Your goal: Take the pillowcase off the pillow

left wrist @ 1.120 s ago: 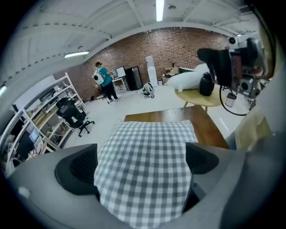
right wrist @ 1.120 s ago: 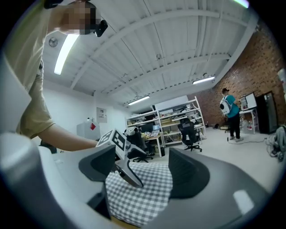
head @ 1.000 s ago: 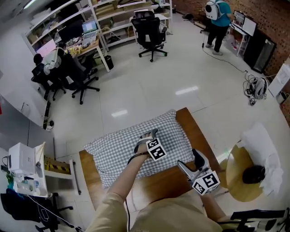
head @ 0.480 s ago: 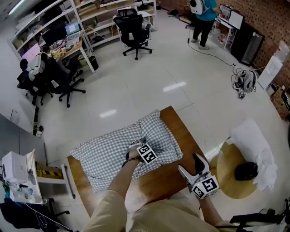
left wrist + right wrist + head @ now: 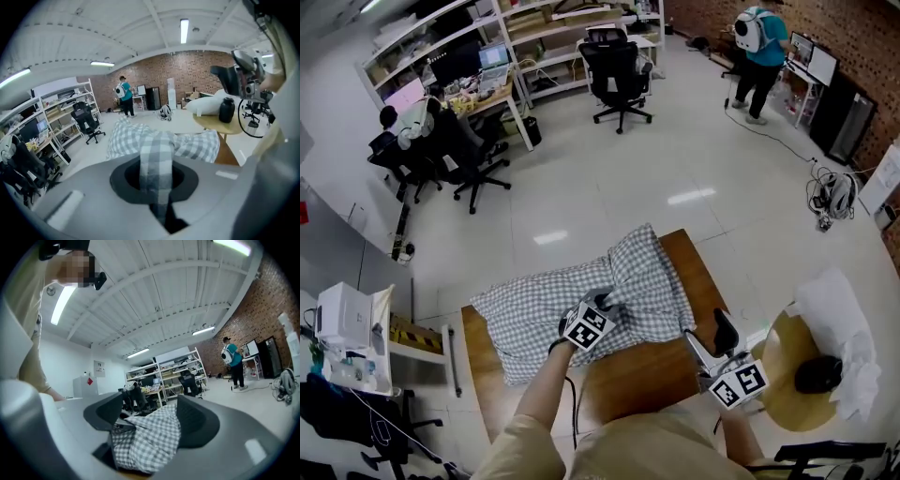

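Note:
A pillow in a grey-and-white checked pillowcase (image 5: 534, 309) lies across a wooden table (image 5: 647, 370). My left gripper (image 5: 605, 307) is over the pillow's middle. Its jaws have just been closing and are now shut on a raised fold of the pillowcase (image 5: 157, 154), which runs down between them. Around that pinch the fabric is bunched up. My right gripper (image 5: 714, 330) hovers just off the pillow's right end with its jaws apart. In the right gripper view the checked cloth (image 5: 150, 441) shows between the open fingers, which do not press on it.
A round wooden side table (image 5: 787, 370) at the right holds a white cushion (image 5: 839, 314) and a black object (image 5: 816, 373). Office chairs (image 5: 619, 61), desks and shelves stand across the floor beyond. One person stands far right (image 5: 759, 42), another sits at the left (image 5: 398, 127).
My left gripper went from open over the pillow to shut on a fold of the pillowcase, and the cloth has bunched up. My right gripper shifted slightly nearer the pillow's right end.

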Available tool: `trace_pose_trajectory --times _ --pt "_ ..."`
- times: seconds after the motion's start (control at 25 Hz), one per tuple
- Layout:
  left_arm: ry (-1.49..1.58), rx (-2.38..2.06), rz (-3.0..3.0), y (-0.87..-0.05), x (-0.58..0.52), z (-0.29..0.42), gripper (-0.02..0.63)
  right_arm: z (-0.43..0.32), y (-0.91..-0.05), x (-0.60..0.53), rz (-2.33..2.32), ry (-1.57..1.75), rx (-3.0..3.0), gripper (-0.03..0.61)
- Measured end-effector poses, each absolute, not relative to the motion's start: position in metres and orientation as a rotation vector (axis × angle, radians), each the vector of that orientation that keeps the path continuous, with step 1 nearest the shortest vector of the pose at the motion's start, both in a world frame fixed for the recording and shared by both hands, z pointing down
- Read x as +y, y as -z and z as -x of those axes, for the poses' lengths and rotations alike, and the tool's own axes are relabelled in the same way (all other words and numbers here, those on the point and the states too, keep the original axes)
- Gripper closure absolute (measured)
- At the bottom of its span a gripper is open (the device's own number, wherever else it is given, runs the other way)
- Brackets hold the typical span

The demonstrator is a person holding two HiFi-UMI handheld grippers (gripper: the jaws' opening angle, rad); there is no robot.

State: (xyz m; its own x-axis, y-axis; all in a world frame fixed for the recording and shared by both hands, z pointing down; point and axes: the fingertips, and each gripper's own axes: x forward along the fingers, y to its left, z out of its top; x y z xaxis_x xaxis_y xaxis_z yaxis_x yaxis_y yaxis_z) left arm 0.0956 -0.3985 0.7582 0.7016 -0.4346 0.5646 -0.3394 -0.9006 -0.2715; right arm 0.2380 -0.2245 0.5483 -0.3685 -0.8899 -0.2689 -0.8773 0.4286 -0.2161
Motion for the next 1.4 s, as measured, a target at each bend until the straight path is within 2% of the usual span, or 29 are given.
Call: trace_pose_trajectory --times 0.24,0.44,0.72,0.96,1.12,1.32,1.4 --pt "0.648 0.654 2.758 -0.666 -0.361 -0.082 0.594 -0.258 -0.473 -0.202 1.475 -0.196 2.321 0.225" --pt "0.307 0.73 2.841 -0.57 -0.339 -0.072 0.592 -0.269 -0.408 -0.187 1.397 -0.271 2.288 0.225" --pt "-0.216 0.763 2.899 -0.47 -0.304 -0.029 0.591 -0.275 -0.364 -0.166 1.389 -0.394 2.252 0.225" --pt "-0.464 0.765 2.969 -0.48 -0.263 0.024 0.591 -0.267 -0.327 -0.15 1.318 -0.452 2.28 0.225" --pt "-0.597 0.687 3.055 -0.506 -0.244 0.054 0.591 -0.252 -0.278 -0.153 1.23 -0.613 2.39 0.225" --pt "-0.636 0.533 3.146 -0.557 -0.207 0.044 0.591 -0.211 -0.243 -0.147 0.903 -0.874 2.684 0.212" --pt "-0.628 0.527 3.152 -0.567 -0.194 0.034 0.589 -0.196 -0.253 -0.15 0.851 -0.864 2.933 0.21"
